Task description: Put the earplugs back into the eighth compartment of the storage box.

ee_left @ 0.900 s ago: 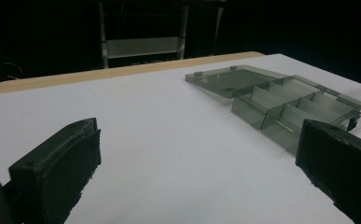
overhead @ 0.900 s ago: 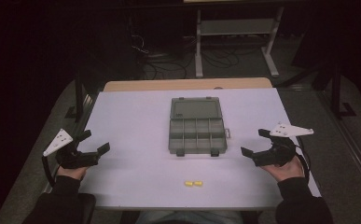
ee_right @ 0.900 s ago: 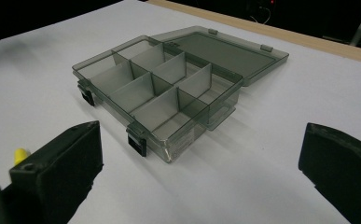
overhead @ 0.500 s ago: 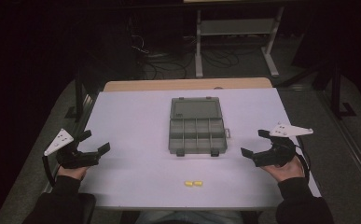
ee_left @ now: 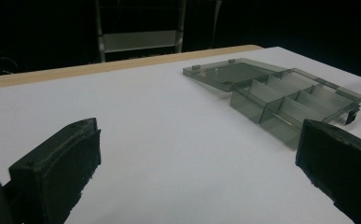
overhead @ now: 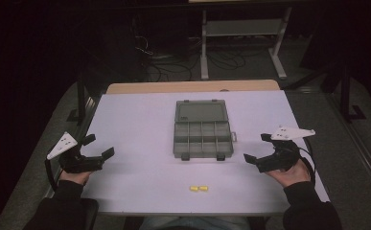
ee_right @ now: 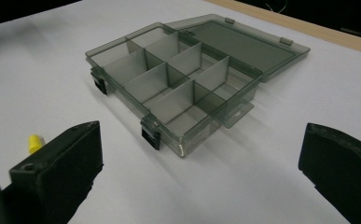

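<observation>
Item 1: my left gripper (overhead: pixel 98 147), at the table's (overhead: pixel 140 124) left edge. Jaws spread wide, nothing between them; in the left gripper view only bare white surface lies in the gap.

Item 2: my right gripper (overhead: pixel 260 148), at the right edge, jaws spread as wide, holding nothing.

Item 3: compartment box (overhead: pixel 202 139), smoky clear plastic, lid (overhead: pixel 201 111) folded flat open behind it, 2 rows of 4 cells, all apparently empty. It sits mid-table between my 2 grippers, well apart from both. In the right gripper view it lies ahead of my jaws, near corner and latch (ee_right: pixel 150 136) pointing toward me.

Item 4: 2 yellow pieces (overhead: pixel 198 188), small, lying just beside each other on the near side of the box, closer to my body than to either gripper. 1 of them (ee_right: pixel 35 143) peeks past my jaw in the right gripper view.

Risks, as I judge them:
- The pieces are tiny against my broad pads; a pinch landing off-centre could squirt 1 sideways or roll it off the near edge.
- Because they lie so close together, closing on 1 may knock the other.
- The box is light and unanchored; a brush from a jaw could slide it or tip the lid.
- The dividers are narrow, so a drop from too high may bounce into the wrong cell.
</observation>
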